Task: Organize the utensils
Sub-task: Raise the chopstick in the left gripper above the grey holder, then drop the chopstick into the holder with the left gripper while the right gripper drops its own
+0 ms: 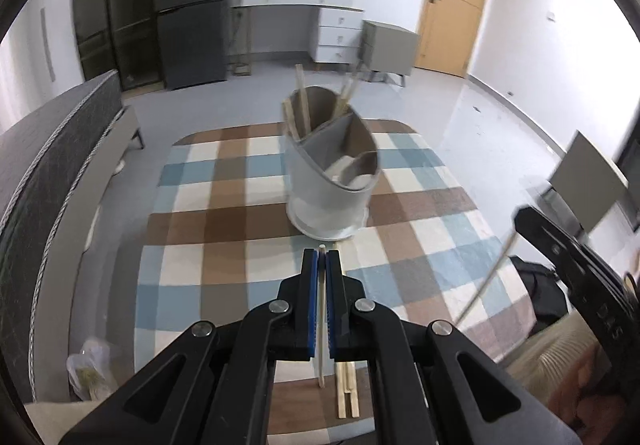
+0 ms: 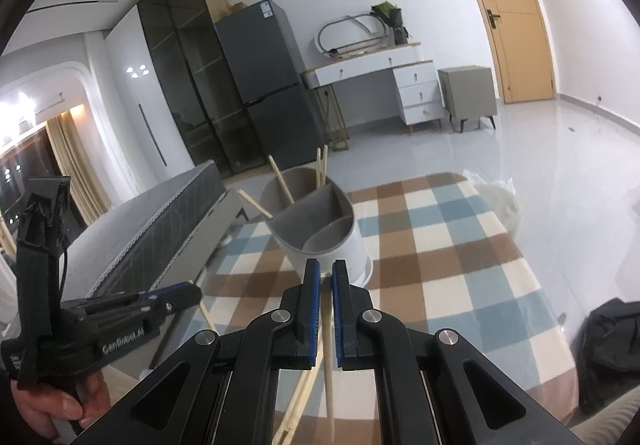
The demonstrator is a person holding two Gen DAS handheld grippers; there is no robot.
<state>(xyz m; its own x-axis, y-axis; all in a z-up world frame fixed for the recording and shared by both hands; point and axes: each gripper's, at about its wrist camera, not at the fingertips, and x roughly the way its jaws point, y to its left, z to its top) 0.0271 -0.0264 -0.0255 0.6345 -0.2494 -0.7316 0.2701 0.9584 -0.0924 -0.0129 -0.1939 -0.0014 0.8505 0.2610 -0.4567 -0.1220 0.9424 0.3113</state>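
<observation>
Two black handheld grippers with blue finger pads hover above a table covered in a brown, blue and cream checked cloth (image 1: pixel 224 221). Nearest in the left wrist view, the left gripper (image 1: pixel 322 265) has its jaws closed on a single pale chopstick (image 1: pixel 321 325), which runs lengthwise between the pads and juts a little past the tips. Under it, a pair of wooden chopsticks (image 1: pixel 347 393) lies flat on the cloth. In the right wrist view, the right gripper (image 2: pixel 326 277) is clamped almost fully closed on another pale chopstick (image 2: pixel 329 373), whose lower end hangs down below the pads. A hand (image 2: pixel 44 409) at the lower left of that view holds the left gripper's handle. Just beyond both sets of fingertips, near the middle of the cloth, stands the utensil holder (image 1: pixel 326 189), a light grey cylinder with a slanted rim and inner dividers. Several chopsticks lean in its rear compartment; the front compartments look empty of them. Farther back, across a pale floor, stand a dark refrigerator (image 2: pixel 272 77), a white dresser (image 2: pixel 400 81) and a wooden door (image 2: pixel 508 13).
</observation>
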